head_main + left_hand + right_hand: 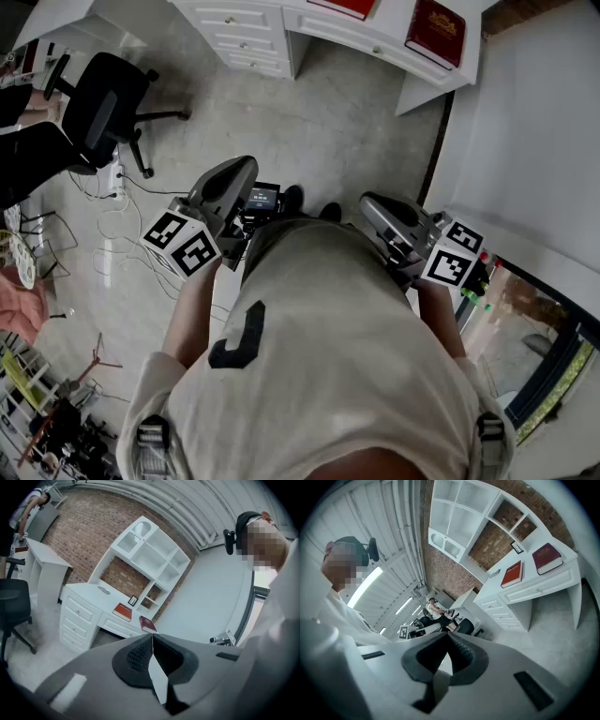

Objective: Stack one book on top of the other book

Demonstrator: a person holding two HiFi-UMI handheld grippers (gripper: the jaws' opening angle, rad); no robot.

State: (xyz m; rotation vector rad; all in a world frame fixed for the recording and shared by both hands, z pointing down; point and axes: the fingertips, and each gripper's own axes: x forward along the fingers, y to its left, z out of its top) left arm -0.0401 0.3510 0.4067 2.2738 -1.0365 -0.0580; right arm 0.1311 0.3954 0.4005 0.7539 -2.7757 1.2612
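Note:
Two books lie apart on a white desk [375,42] across the floor from me. The bright red book [349,7] is cut off by the head view's top edge, and the dark red book [434,33] lies to its right. Both also show in the left gripper view, red book [123,611] and dark red book [148,623], and in the right gripper view, red book [512,573] and dark red book [547,557]. My left gripper [247,169] and right gripper [368,202] are held close to my body, far from the desk. Each is shut and empty, as seen at the left gripper [152,635] and right gripper [447,634].
A black office chair [103,103] stands at the left, with cables [112,220] on the floor below it. The desk has drawers [246,39] on its left and a white shelf unit [150,550] above. A white wall [534,141] runs along the right. Another person [433,609] is far off.

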